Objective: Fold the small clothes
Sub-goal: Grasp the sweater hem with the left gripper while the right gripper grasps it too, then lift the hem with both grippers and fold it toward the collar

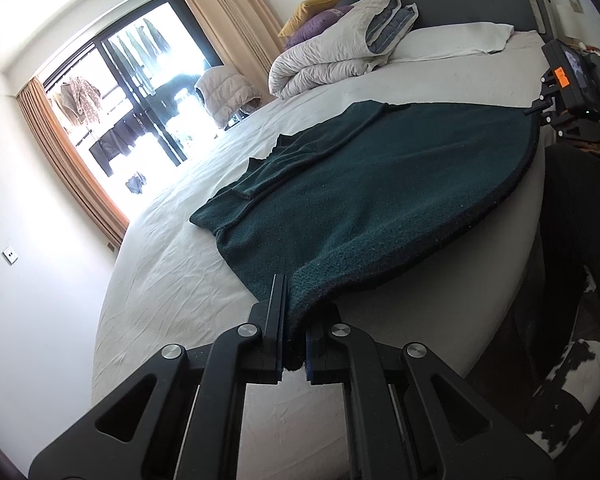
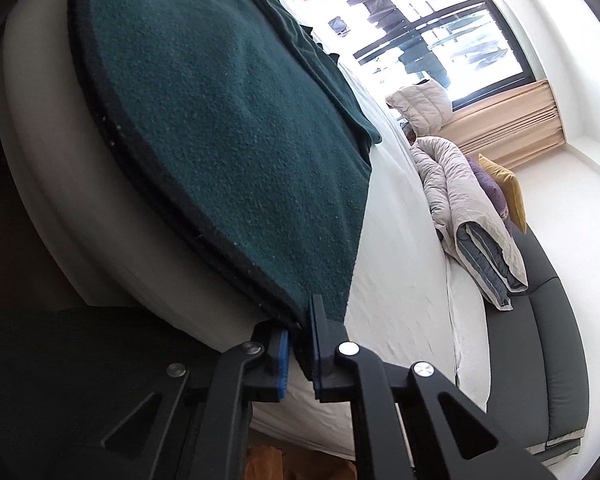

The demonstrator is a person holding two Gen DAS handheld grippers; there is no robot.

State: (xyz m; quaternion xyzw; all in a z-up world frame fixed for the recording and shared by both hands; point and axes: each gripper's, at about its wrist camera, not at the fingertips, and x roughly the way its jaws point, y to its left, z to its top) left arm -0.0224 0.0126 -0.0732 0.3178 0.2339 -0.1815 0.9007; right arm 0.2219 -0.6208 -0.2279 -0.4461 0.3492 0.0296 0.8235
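We see a dark green knitted garment [image 1: 380, 200] spread flat over the near part of a white-sheeted bed [image 1: 172, 280], its black-trimmed hem running along the mattress edge; one sleeve is folded across its far side, toward ten o'clock in the left wrist view. At six o'clock in that view the left gripper [image 1: 294, 336] is clenched on the near hem corner of the garment, the cloth bunched between its pads and a tuft of it poking out behind them; the fabric rises slightly from the sheet into the grip. In the right wrist view the same garment [image 2: 220, 140] fills the upper left, and at six o'clock the right gripper [image 2: 300, 344] has its blue-padded fingers [image 2: 283, 364] closed on the other hem corner, the dark trim pinched between them; from the left wrist view we catch the body of that gripper at two o'clock, at the far end of the hem. A rolled grey-white duvet [image 1: 332, 48] lies well apart at the head of the bed, at twelve o'clock, with a purple cushion [image 1: 316, 26] and a yellow cushion [image 1: 312, 8] behind it; a window [image 1: 132, 88] with tan curtains stands at ten o'clock.
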